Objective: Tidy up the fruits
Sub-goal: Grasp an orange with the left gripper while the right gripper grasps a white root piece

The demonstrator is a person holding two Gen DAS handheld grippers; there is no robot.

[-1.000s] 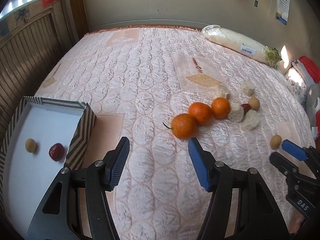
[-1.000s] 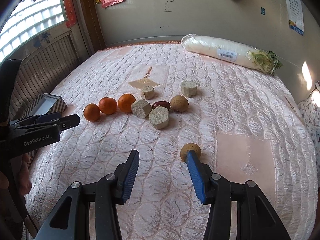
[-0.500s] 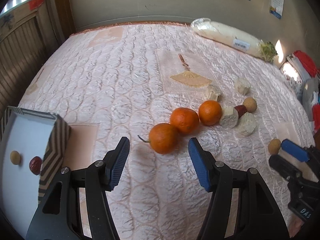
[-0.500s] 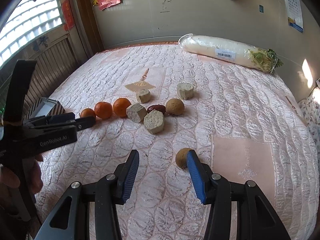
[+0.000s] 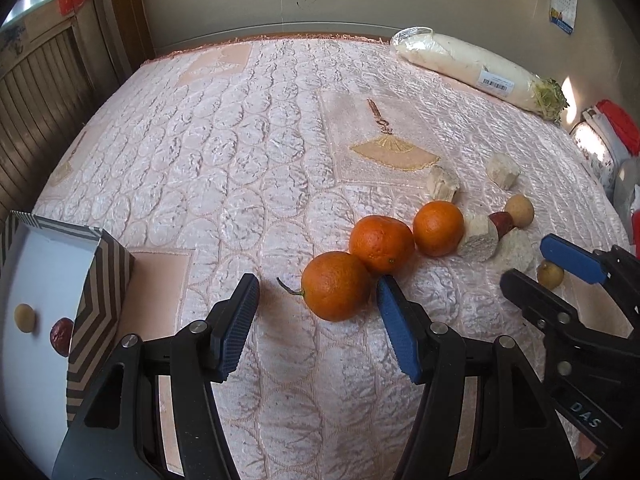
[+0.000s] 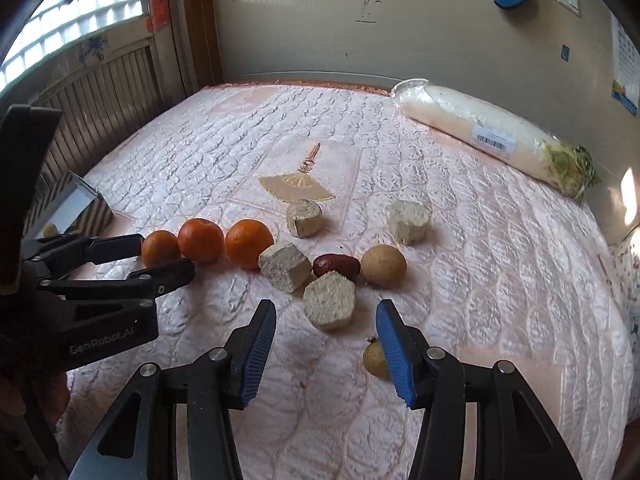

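Three oranges lie in a row on the pink quilted bed. My left gripper (image 5: 316, 312) is open, its fingers on either side of the nearest orange (image 5: 335, 291), not closed on it. The other two oranges (image 5: 381, 244) (image 5: 438, 228) lie just behind. My right gripper (image 6: 326, 338) is open; a small tan longan (image 6: 374, 358) lies against the inside of its right finger. A red date (image 6: 336, 266) and a larger tan fruit (image 6: 383, 266) lie among beige cake chunks (image 6: 329, 305). The striped box (image 5: 100, 280) at left holds a date (image 5: 61, 331) and a longan (image 5: 25, 318).
A wrapped white radish (image 6: 492, 138) lies at the far right by the wall. More beige chunks (image 6: 304, 218) (image 6: 408, 221) sit behind the fruit. A wooden panel (image 5: 36, 92) borders the bed's left side. The right gripper shows in the left wrist view (image 5: 552, 270).
My left gripper moved forward and right until its fingers straddle the nearest orange. My right gripper edged forward, so the small longan sits beside its right finger.
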